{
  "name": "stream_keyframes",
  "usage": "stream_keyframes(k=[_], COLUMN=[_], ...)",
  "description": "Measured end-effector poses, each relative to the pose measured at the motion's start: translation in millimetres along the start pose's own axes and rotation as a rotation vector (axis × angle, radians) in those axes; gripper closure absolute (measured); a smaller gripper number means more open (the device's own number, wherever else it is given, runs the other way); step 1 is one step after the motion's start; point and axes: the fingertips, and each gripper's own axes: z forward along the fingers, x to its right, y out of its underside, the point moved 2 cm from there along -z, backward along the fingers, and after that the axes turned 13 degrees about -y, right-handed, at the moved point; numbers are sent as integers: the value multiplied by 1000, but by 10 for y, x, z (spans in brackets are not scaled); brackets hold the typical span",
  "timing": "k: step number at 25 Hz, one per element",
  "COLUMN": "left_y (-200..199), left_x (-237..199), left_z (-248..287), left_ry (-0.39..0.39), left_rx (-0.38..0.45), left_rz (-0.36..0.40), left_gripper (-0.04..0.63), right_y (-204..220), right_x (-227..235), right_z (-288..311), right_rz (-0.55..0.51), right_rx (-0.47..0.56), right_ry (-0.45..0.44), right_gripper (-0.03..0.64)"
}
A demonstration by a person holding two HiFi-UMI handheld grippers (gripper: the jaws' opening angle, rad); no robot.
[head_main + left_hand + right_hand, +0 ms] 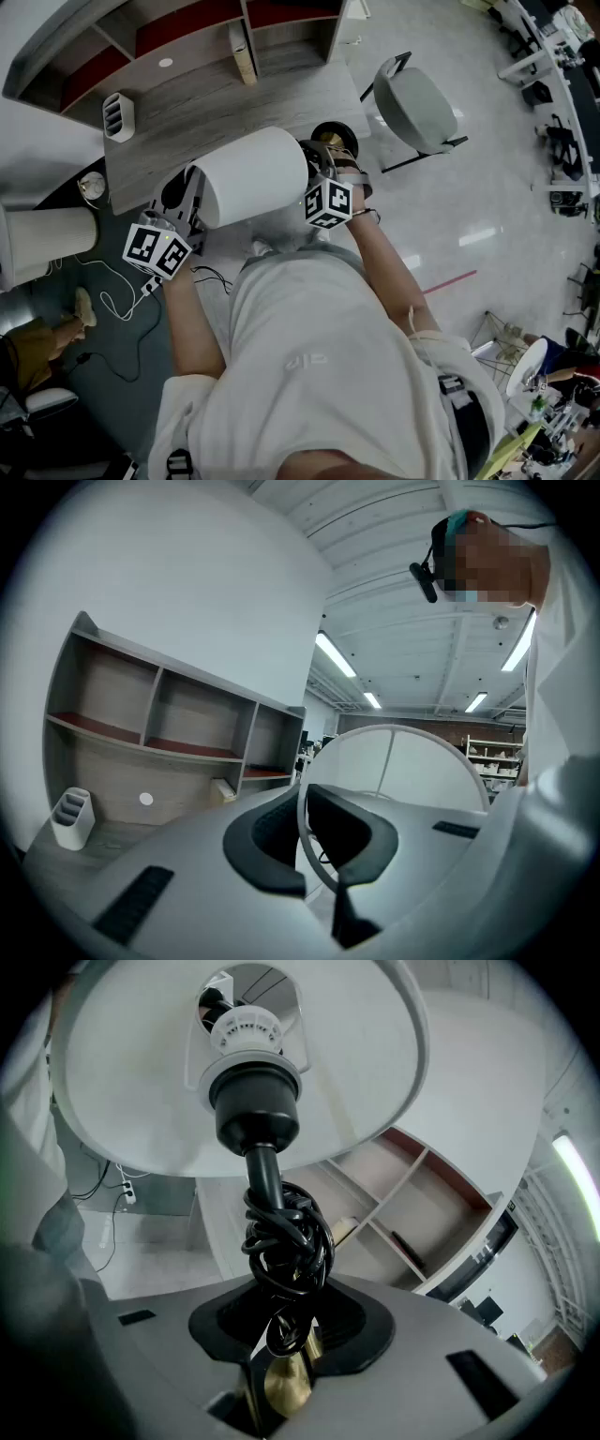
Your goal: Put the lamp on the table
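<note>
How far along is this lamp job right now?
Done: the lamp is picked up, held sideways over the table's near edge. In hand: left gripper clamps the shade rim, right gripper grips the cord-wrapped stem. Left: stand it upright on the table.

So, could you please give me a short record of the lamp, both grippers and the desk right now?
lamp: white-shaded, carried sideways at the desk near edge
left gripper: shut on the lampshade rim
right gripper: shut on the brass stem, beside the wound black cord
desk: white slotted holder, shelf unit behind
</note>
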Motion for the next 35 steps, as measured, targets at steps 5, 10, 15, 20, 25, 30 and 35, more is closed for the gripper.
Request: stream_keyframes(k=[5, 10, 15, 20, 25, 30, 35], left_y=[49, 104, 137, 196, 176, 131, 92], left_x=[277, 579, 794, 795, 592, 179, -296], left_z=[174, 327, 450, 547, 744, 982, 1277], left_ry=[-7, -38, -69, -84, -96, -92, -74], left_rx=[0, -3, 3, -8, -15, -20, -35], left_rz=[12, 10, 9, 6, -1, -14, -20], left_gripper=[571, 571, 571, 571, 571, 571, 571], right_y=[268, 550, 740, 806, 746, 557, 338], right_x=[111, 246, 372, 430, 579, 796, 1000], right_z=[-104, -220, -279, -174, 55, 424, 859], right_rz=[4, -7, -18, -24, -24, -28, -21], right_rx=[12, 27, 50, 57, 59, 46, 32], right_ry=[-12, -30, -47, -70, -90, -101, -112], right_gripper=[466, 466, 466, 466, 466, 466, 466])
